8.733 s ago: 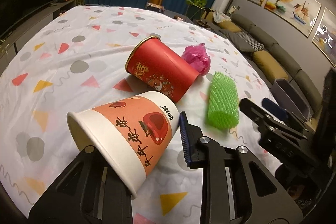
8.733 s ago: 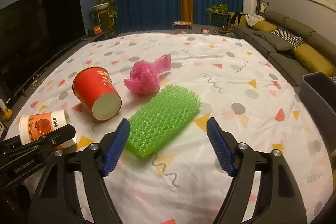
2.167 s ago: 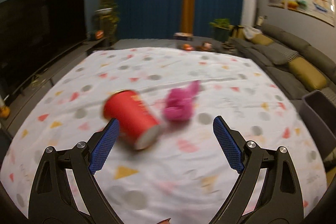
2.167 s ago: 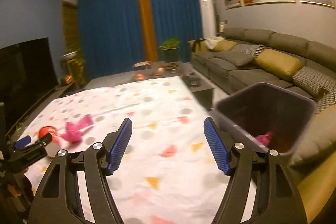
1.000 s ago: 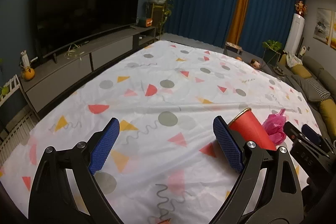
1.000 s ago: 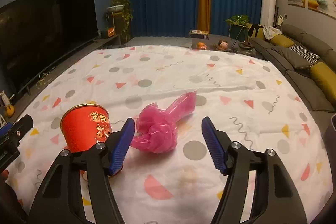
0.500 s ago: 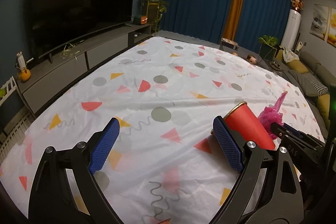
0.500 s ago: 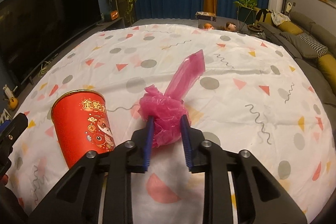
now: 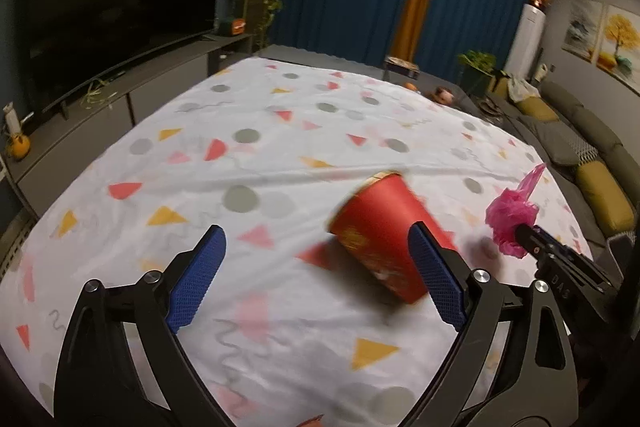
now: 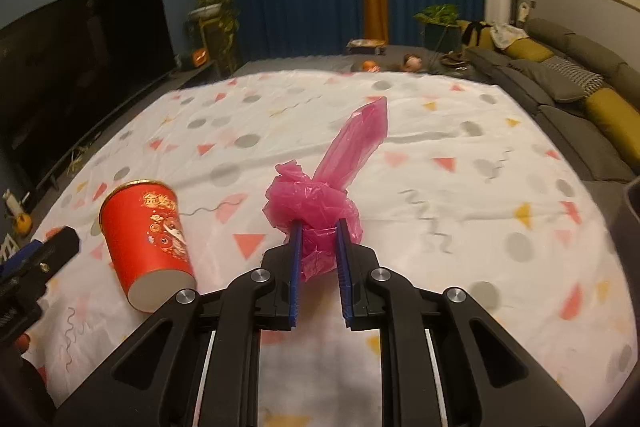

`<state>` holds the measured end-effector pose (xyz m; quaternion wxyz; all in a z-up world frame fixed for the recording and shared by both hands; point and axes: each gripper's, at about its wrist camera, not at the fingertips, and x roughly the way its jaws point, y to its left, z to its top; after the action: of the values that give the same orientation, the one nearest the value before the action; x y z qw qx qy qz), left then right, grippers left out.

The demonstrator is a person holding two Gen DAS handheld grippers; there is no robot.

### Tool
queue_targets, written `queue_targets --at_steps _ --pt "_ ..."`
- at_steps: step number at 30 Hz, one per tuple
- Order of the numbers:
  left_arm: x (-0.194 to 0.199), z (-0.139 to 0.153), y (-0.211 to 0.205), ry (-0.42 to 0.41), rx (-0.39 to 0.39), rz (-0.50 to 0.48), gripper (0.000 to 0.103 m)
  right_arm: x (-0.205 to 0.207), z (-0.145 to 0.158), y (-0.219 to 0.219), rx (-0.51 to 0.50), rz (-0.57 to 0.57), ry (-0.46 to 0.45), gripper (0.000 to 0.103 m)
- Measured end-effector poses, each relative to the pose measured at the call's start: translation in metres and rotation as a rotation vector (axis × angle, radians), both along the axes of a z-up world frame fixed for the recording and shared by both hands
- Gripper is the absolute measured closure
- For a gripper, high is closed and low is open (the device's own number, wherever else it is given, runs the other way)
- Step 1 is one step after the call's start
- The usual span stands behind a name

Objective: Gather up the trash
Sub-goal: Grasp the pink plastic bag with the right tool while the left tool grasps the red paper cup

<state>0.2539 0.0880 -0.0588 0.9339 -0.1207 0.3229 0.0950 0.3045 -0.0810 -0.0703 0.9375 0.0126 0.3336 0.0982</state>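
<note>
Pink plastic bag, crumpled into a knot with one loose tail sticking up, is the item in hand.

Left wrist view: the bag sits to the right of the red paper cup, pinched at the tip of the right gripper, which enters from the right edge. It appears raised off the patterned sheet; contact with the sheet cannot be confirmed. The cup lies on its side on the sheet, gold rim toward the far end, base toward the camera; it is motion-blurred. Left gripper has its jaws spread wide and holds nothing; the cup lies beyond it, its base partly behind the right-hand blue pad. Television stands well left of the cup, sofa well right of it.

Right wrist view: right gripper has its jaws drawn in close, clamped on the lower part of the bag; blue pads press it from both sides, and the tail points up and away. The red paper cup lies left of the bag, apart from it, base nearest the camera. The left gripper's tip shows just left of the cup. The patterned sheet spreads under everything.
</note>
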Motion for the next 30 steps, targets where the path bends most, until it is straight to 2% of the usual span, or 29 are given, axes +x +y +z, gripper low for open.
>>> queue_targets --at_steps 8,12,17,24,26,30 --pt "0.028 -0.005 -0.044 0.068 0.010 -0.043 0.012 -0.034 0.016 -0.030 0.010 -0.028 -0.061 0.086" --pt "0.039 -0.012 -0.050 0.095 0.021 -0.038 0.012 -0.047 0.020 -0.040 0.012 -0.027 -0.078 0.086" --pt "0.047 -0.017 -0.048 0.116 -0.008 -0.030 0.013 -0.055 0.021 -0.052 0.026 -0.032 -0.083 0.086" --pt "0.052 -0.028 -0.041 0.143 -0.076 -0.051 0.028 -0.063 0.017 -0.061 0.034 -0.035 -0.079 0.086" --pt "0.053 -0.031 -0.040 0.148 -0.096 -0.065 0.035 -0.064 0.016 -0.062 0.036 -0.033 -0.078 0.086" --pt "0.051 -0.033 -0.040 0.135 -0.108 -0.079 0.038 -0.065 0.017 -0.063 0.034 -0.032 -0.080 0.086"
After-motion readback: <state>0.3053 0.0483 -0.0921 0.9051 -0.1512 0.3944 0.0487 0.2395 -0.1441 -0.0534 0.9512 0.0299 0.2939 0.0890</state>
